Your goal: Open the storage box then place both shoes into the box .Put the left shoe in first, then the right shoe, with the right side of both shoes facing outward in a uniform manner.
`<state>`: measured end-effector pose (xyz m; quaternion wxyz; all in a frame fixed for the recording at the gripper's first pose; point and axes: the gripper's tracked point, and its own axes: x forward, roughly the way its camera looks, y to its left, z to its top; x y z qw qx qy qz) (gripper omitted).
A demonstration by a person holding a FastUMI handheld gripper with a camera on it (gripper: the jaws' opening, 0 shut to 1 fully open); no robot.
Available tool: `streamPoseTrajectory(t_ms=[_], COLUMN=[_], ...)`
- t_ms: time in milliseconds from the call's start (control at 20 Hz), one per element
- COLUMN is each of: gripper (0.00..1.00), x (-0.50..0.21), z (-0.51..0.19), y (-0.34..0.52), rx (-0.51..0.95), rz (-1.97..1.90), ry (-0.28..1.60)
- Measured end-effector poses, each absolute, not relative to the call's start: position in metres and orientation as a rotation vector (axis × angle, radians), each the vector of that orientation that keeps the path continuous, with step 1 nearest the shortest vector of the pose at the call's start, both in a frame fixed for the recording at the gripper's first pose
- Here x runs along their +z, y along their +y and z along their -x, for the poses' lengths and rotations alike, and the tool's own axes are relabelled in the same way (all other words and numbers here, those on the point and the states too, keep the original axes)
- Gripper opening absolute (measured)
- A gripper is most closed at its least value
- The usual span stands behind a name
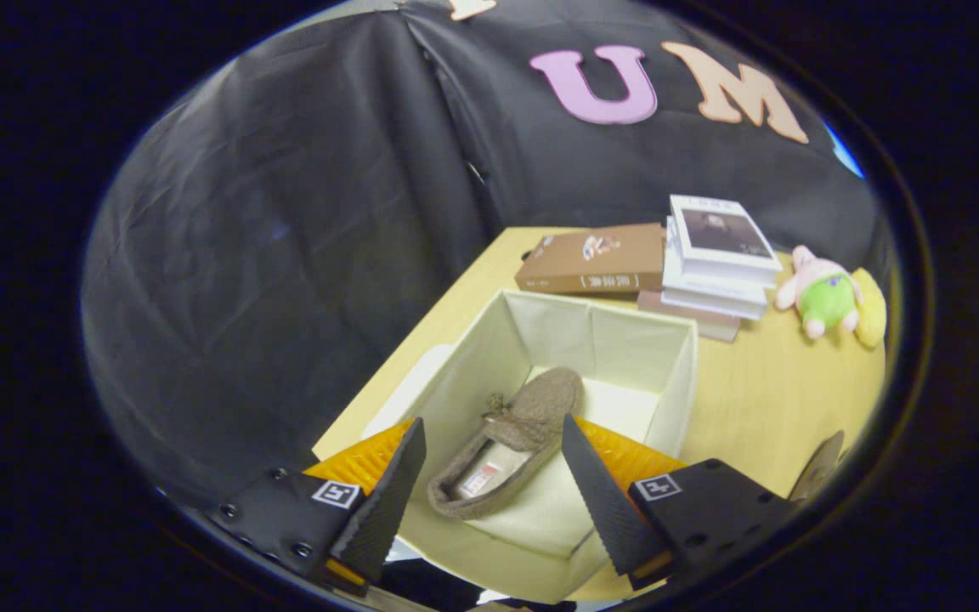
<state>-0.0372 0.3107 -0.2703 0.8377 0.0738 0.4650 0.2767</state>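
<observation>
Brown fuzzy fabric slipper [502, 446] lying inside open cream fabric storage box [676, 374], betw. fingers. Gripper [489, 493] spread wide, empty. Prob. light, soft, squashy; grip at heel collar/sidewall w/ firm pinch.

Gripper cam above open storage box [591, 340], angled down, close, fingers [387, 493] apart.

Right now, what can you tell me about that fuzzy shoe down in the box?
The shoe is a brown slipper-style loafer of fuzzy, woolly-looking fabric, with a small bow across its top and a pale insole bearing a label. It lies alone on the floor of the open cream fabric box, sole down, toe pointing toward the far wall, heel nearest the camera. The claw hangs open above it, a finger on either side, touching nothing.
</observation>
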Motion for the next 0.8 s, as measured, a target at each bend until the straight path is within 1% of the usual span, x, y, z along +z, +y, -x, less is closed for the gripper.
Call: streamPoseTrajectory(t_ms=[150,400,600,800], gripper=[1.0,1.0,1.0,1.0], x=[-0.252,-0.239,-0.234,-0.233], z=[0.031,0.02,0.017,0.012], y=[0.276,0.204,0.156,0.105], rx=[0.571,0.502,0.447,0.361], rz=[-0.137,-0.073,-0.059,-0.068], ry=[0.897,0.812,0.767,0.742])
